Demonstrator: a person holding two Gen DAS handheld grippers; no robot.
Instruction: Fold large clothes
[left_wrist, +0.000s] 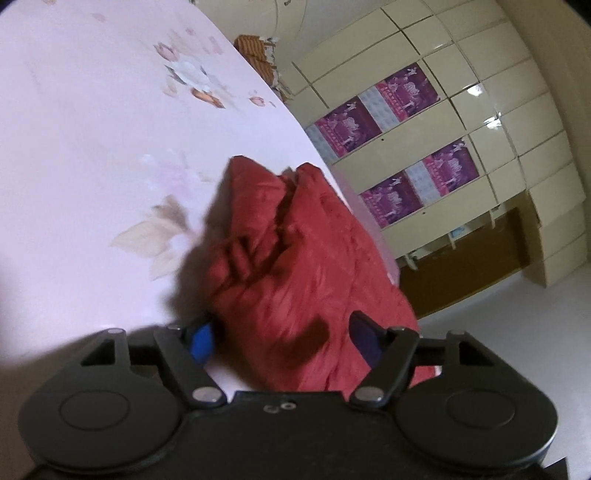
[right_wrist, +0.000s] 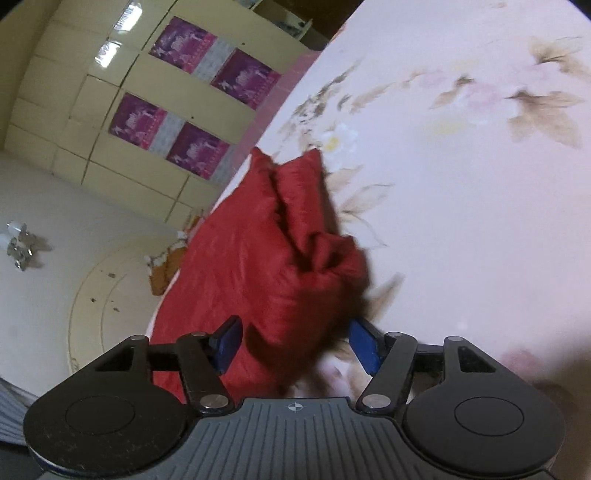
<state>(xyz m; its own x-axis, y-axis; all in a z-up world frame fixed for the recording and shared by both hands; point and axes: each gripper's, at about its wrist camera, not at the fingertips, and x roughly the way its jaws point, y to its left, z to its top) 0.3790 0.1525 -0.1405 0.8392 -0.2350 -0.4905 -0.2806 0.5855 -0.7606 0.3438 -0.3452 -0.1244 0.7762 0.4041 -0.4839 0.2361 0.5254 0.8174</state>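
Left gripper (left_wrist: 282, 341): fingers (left_wrist: 201, 341) spread wide, straddling the near end of the red garment (left_wrist: 295, 266), nothing pinched. Right gripper (right_wrist: 297, 345): fingers (right_wrist: 364, 345) likewise apart, the garment's near bulge between them; whether a pad touches the cloth cannot be told.

Garment: bunched in a puffy heap on the bed (left_wrist: 92, 166), on the pale floral sheet, close to the bed's edge nearest the wardrobe (left_wrist: 461, 110).

Handling (judgement): quilted, padded, soft; light for its bulk; shiny shell probably slippery. It will sag and spring back. Grip a seam or hem edge, not the loft.

Orientation: long axis runs away from both cameras, along the bed edge; two peaked corners point at the far end.
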